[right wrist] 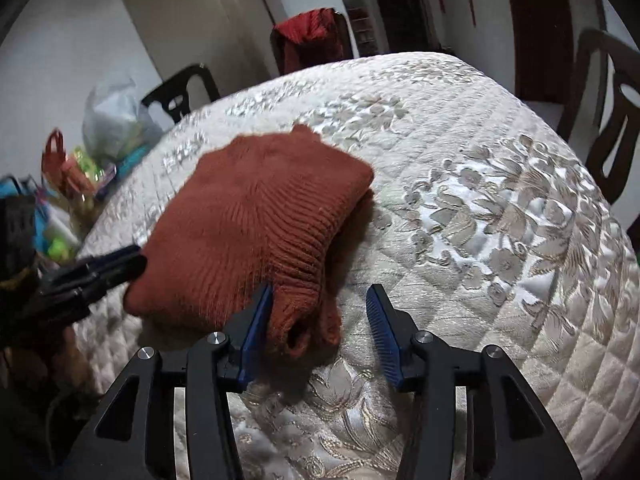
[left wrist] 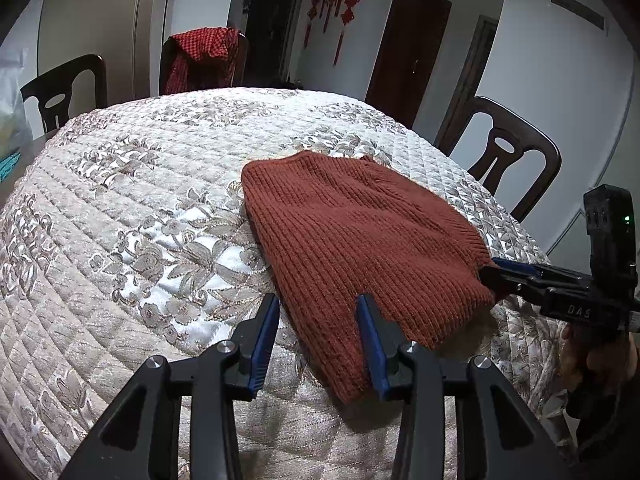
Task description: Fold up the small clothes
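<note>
A rust-brown ribbed knit sweater (left wrist: 352, 240) lies folded on the quilted floral table cover (left wrist: 140, 208). My left gripper (left wrist: 318, 299) is open at the sweater's near corner. The knit lies between its blue pads, with a gap beside the left pad. In the right wrist view my right gripper (right wrist: 321, 288) is open at the other near corner of the sweater (right wrist: 248, 220). A rolled cuff rests against its left pad and the right pad stands clear over the cover (right wrist: 480, 208). Each gripper also shows in the other's view, the right gripper (left wrist: 504, 274) and the left gripper (right wrist: 128, 262).
Dark wooden chairs (left wrist: 508, 160) stand around the table, and one chair holds a red checked garment (left wrist: 200, 56). At the table's left end sit a plastic bag (right wrist: 112, 120) and colourful clutter (right wrist: 76, 176). A hand (left wrist: 580, 352) holds the right gripper.
</note>
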`<state>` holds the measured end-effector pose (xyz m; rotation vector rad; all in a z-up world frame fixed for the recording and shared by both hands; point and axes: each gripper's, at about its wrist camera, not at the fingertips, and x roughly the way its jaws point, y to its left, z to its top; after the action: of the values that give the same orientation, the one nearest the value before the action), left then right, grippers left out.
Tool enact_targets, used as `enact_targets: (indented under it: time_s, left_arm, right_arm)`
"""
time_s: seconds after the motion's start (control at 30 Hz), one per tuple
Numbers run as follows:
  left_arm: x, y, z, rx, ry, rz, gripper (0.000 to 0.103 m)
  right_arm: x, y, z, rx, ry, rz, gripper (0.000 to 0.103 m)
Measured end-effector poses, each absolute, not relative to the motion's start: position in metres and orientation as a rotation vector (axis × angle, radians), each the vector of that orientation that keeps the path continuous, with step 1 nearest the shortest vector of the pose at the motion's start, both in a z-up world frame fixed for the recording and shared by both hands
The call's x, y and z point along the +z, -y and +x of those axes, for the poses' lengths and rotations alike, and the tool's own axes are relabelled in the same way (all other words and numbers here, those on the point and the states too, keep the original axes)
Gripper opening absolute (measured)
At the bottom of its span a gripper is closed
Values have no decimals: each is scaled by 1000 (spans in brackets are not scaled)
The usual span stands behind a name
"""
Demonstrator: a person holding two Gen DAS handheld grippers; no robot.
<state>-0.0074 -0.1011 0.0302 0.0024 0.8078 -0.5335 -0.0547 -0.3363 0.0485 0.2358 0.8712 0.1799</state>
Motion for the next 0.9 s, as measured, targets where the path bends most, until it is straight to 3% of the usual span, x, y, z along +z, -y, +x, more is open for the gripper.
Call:
enact_targets:
  time_s: [0.9]
  left_arm:
    - [24,98,38,-571,-886,-185,57]
  right_arm:
    - [33,367,-14,281,-897,526,49]
